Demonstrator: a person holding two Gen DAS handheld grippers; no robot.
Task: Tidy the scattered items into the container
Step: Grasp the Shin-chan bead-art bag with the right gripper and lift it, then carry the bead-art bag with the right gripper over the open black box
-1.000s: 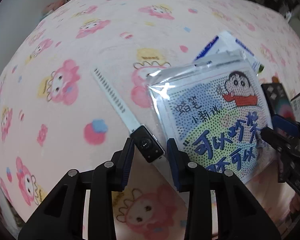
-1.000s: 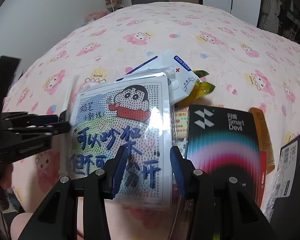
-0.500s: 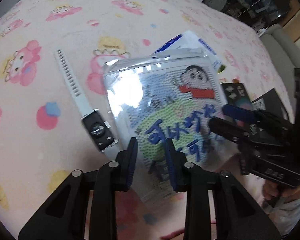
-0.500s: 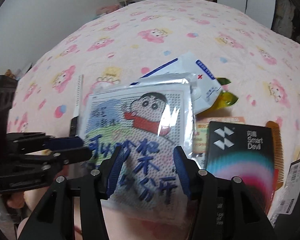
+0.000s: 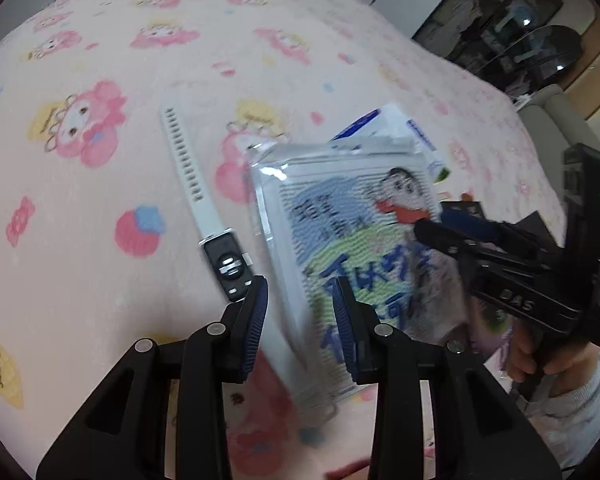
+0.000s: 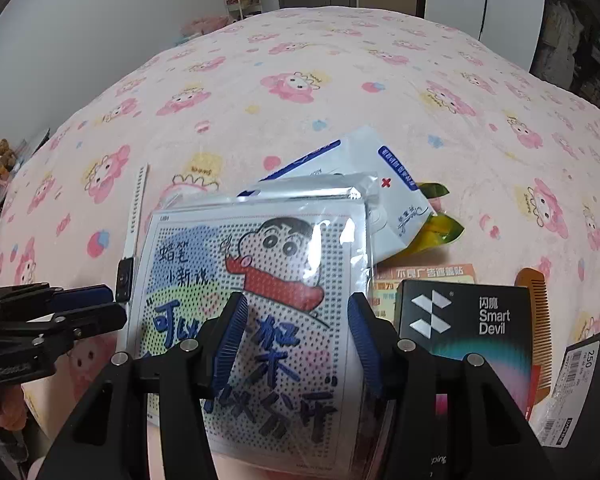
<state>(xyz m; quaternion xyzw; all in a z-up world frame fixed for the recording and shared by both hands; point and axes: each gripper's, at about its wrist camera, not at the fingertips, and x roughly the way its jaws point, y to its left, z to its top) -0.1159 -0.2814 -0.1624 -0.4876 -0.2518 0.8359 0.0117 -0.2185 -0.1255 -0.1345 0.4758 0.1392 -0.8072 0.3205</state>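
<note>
- Nearest your right gripper (image 6: 296, 340), a plastic-wrapped cartoon bead kit (image 6: 260, 280) lies under the blue pads; the jaws stand apart, having opened over the past second, and whether a pad touches the wrap I cannot tell.
- Between the fingers of your left gripper (image 5: 300, 320) sits the kit's left edge (image 5: 284, 272); those jaws have just widened a little, with the edge blurred, so you cannot read a firm clamp.
- Just beside the left pad, a white-strapped smartwatch (image 5: 224, 264) lies face up on the pink cartoon blanket (image 5: 100, 60), strap (image 5: 184, 164) running away from you.
- To the right of the kit, a black Smart Devil box (image 6: 468, 328) rests against an orange comb (image 6: 536, 312).
- Behind the kit, a white and blue pouch (image 6: 380, 184) overlaps a yellow-green wrapper (image 6: 440, 232), with an orange leaflet (image 6: 432, 272) nearer.
- At the far right edge, a dark thing with a barcode label (image 6: 576, 384) shows; I cannot tell whether it is the container.
</note>
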